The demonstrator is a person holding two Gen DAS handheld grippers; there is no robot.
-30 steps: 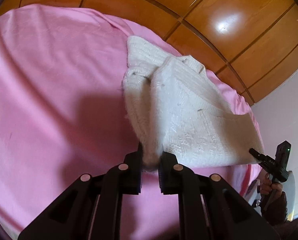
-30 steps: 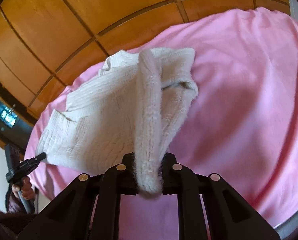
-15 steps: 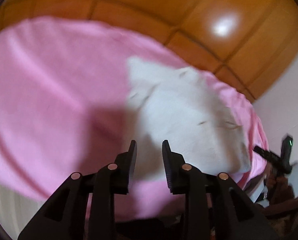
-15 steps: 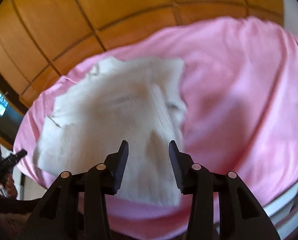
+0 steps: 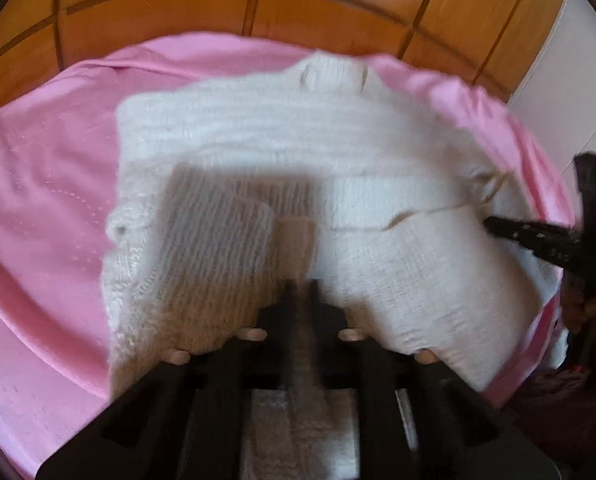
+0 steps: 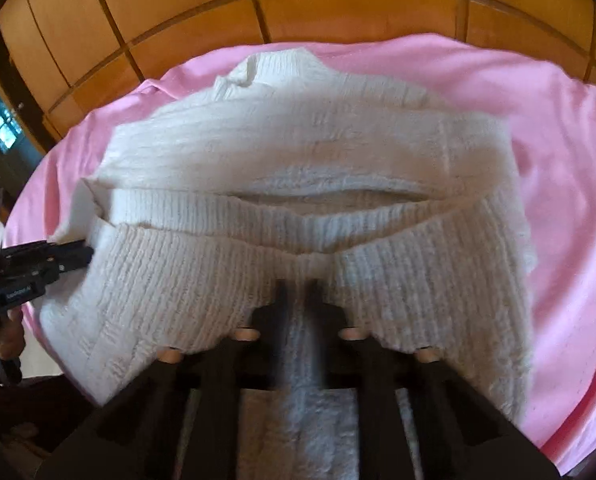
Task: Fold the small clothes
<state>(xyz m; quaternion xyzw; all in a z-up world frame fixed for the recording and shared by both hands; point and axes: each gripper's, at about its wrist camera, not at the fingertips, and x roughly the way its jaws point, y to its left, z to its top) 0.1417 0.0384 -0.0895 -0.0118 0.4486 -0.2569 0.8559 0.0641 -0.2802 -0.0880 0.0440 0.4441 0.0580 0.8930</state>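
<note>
A small white knit sweater [image 5: 298, 152] lies on a pink sheet [image 5: 50, 184]; it also shows in the right wrist view [image 6: 298, 148]. My left gripper [image 5: 301, 292] is shut on the sweater's near ribbed hem, fabric bunched between the jaws. My right gripper [image 6: 298, 292] is shut on the near ribbed hem too, at the other side. Each gripper shows in the other's view: the right one at the sweater's right edge [image 5: 537, 236], the left one at its left edge [image 6: 38, 268]. The collar lies at the far end.
The pink sheet [image 6: 557, 152] covers a surface ringed by brown wooden panels [image 6: 337, 8]. A white wall [image 5: 557, 80] stands at the right in the left wrist view. The holder's hand [image 6: 6, 332] shows at the lower left.
A second ago both grippers held a raised fold. Half a second ago both were open above the flat sweater. Now both have moved in and closed on the near hem.
</note>
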